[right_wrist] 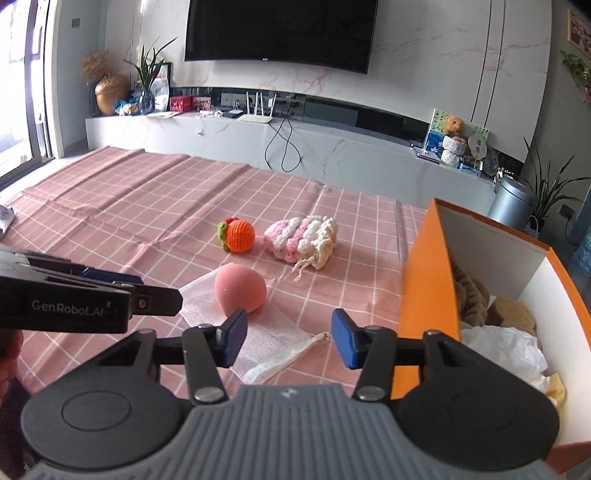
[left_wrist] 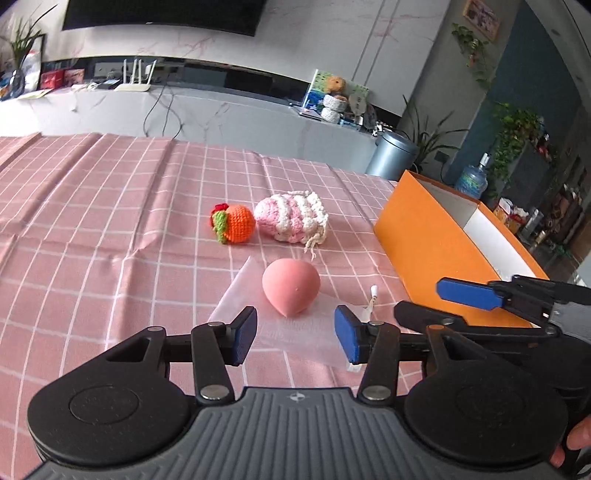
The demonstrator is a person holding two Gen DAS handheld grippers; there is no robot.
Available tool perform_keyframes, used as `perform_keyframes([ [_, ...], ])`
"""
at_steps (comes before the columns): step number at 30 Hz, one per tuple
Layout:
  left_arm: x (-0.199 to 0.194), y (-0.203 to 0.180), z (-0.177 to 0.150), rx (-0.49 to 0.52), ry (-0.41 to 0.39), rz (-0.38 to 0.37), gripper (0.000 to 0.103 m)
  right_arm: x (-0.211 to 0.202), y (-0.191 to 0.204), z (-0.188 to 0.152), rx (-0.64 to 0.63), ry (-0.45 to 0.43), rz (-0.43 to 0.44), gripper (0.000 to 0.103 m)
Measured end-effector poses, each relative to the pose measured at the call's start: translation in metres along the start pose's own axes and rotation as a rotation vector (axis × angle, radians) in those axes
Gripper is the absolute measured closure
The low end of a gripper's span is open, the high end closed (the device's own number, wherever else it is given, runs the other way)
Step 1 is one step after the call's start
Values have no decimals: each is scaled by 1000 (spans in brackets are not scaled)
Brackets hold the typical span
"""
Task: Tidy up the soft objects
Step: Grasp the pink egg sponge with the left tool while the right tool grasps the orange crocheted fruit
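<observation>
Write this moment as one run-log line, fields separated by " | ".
left gripper: open, empty | right gripper: open, empty | pink makeup sponge: on white mesh bag | orange box: partly filled

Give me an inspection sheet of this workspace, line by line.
Surface: pink checked tablecloth, creased.
Job's things: pink sponge on a white mesh bag; crochet orange beside a pink-and-white knitted pouch; orange box at right, already holding soft items.
Clutter: nothing seen on the cloth.
Grippers: left gripper open, facing the sponge; right gripper open, over the mesh bag.
Cables: black cable hanging from the TV cabinet.
Surroundings: TV, router, plants, bin.
</observation>
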State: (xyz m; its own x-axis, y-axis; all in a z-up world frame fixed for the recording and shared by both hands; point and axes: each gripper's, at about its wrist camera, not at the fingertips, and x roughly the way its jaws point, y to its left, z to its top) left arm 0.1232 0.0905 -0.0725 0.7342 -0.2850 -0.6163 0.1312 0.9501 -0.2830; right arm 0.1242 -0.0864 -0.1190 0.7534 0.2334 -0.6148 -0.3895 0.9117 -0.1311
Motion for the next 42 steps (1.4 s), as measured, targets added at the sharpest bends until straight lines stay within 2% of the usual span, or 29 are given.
perform_keyframes([
  [2, 9, 1, 4, 6, -2, -6, 34, 13, 2, 1, -17, 18, -3, 56],
  [5, 23, -1, 11, 16, 7, 3, 30, 32, 0, 4, -8, 39, -14, 61],
  [9, 43, -1, 17, 22, 22, 14, 29, 57, -7, 7, 26, 68, -26, 71],
  [17, 77, -5, 17, 55, 62, 51, 29, 85, -10, 2, 65, 84, -17, 74],
  [19, 82, -5, 16, 60, 71, 56, 30, 90, -10, 1, 69, 92, -14, 74],
  [23, 86, -3, 15, 52, 82, 48, 39, 95, -9, 0, 74, 104, -3, 74],
  [27, 87, -2, 16, 55, 72, 34, 48, 98, -8, 1, 80, 106, 2, 74],
  [30, 82, 0, 17, 39, 43, 34, 50, 96, -7, 5, 85, 95, 9, 74],
  [36, 54, 21, 36, -32, -46, 95, 51, 95, -1, 30, 113, 33, 55, 73],
  [38, 48, 32, 42, -51, -55, 145, 51, 100, 6, 42, 105, 13, 71, 69],
  [40, 47, 46, 46, -83, -56, 196, 51, 111, 18, 52, 67, 4, 80, 59],
  [42, 45, 59, 48, -104, -60, 236, 51, 122, 27, 57, 44, -12, 88, 56],
])
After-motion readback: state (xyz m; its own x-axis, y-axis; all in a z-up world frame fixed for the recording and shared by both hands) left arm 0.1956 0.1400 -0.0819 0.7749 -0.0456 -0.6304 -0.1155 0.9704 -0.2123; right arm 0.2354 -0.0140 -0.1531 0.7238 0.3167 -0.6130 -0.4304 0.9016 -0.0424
